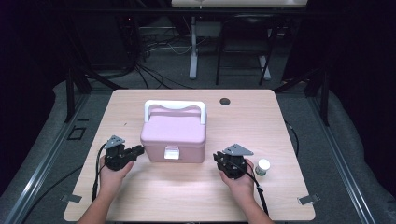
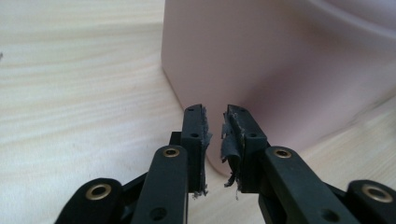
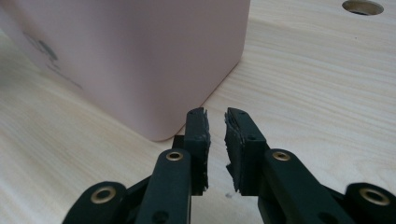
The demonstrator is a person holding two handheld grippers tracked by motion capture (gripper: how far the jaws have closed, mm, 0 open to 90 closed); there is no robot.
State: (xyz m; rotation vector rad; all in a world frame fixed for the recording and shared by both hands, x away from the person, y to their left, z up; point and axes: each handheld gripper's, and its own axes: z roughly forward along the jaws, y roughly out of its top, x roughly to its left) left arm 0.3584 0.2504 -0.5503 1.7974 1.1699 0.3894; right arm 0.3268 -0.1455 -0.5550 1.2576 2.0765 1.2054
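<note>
Flanking the pink box [image 1: 173, 135] sitting mid-table, the left gripper [image 1: 138, 150] and right gripper [image 1: 217, 157] are pointing inward at its 2 front corners, jaws nearly closed, gripping nothing.

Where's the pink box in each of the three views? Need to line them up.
High view: the pink box sits mid-table, between the two grippers.
Left gripper view: its wall takes up the upper right, one rounded corner just beyond the jaws.
Right gripper view: it takes up the upper left, another corner ahead of the jaws.
Shared landmark: the light wooden table.
</note>
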